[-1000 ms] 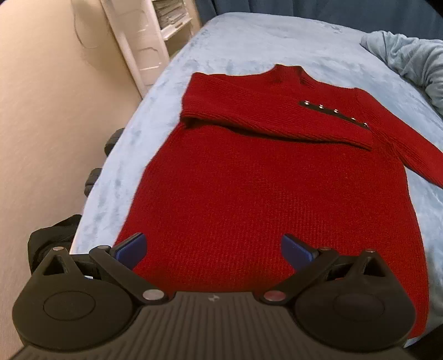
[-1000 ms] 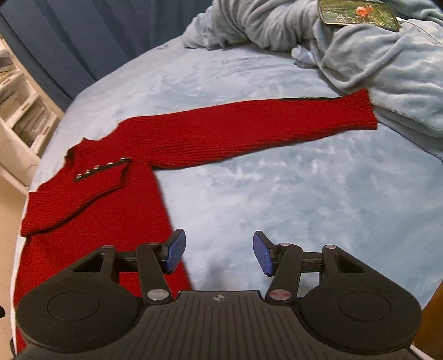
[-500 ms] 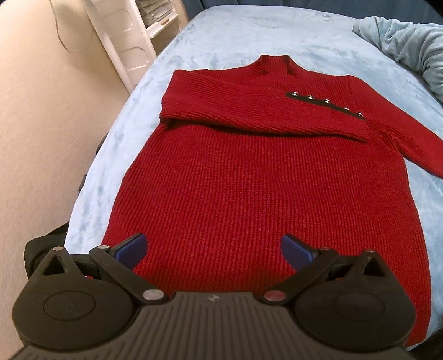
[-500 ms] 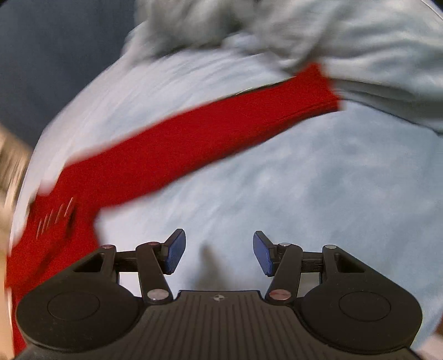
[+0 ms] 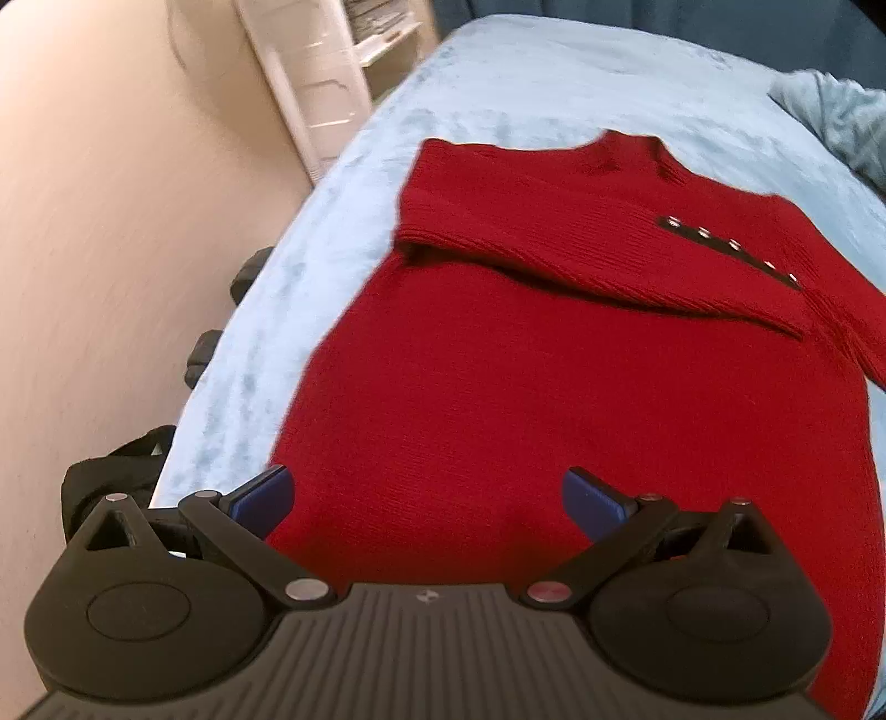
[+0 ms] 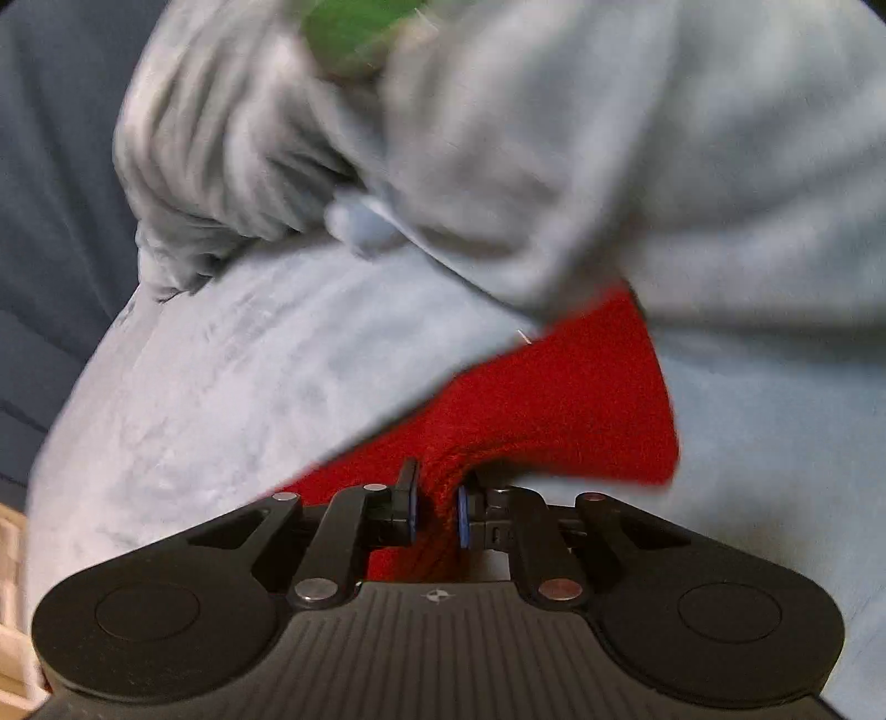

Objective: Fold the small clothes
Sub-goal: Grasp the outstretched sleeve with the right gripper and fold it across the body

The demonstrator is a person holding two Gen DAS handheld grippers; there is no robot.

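Note:
A red knit sweater [image 5: 554, 387] lies flat on the light blue bed cover [image 5: 526, 72], collar at the far end. One sleeve is folded across its chest, with a row of metal studs [image 5: 731, 243] at the cuff. My left gripper [image 5: 426, 495] is open and empty above the sweater's hem. In the right wrist view the other sleeve [image 6: 565, 399] stretches out towards a crumpled blue-grey blanket [image 6: 609, 155]. My right gripper [image 6: 436, 507] is shut on that sleeve near its cuff, with red knit bunched between the pads.
A white shelf unit [image 5: 321, 83] stands beside the bed at the far left. The beige floor [image 5: 99, 266] lies left of the bed edge, with a black object [image 5: 111, 487] by it. A blurred green thing [image 6: 354, 27] lies on the blanket. Dark blue curtains [image 6: 50, 166] hang behind.
My right gripper has travelled along the outstretched sleeve to its cuff end and closed on it. My left gripper stays open and has shifted a little over the hem.

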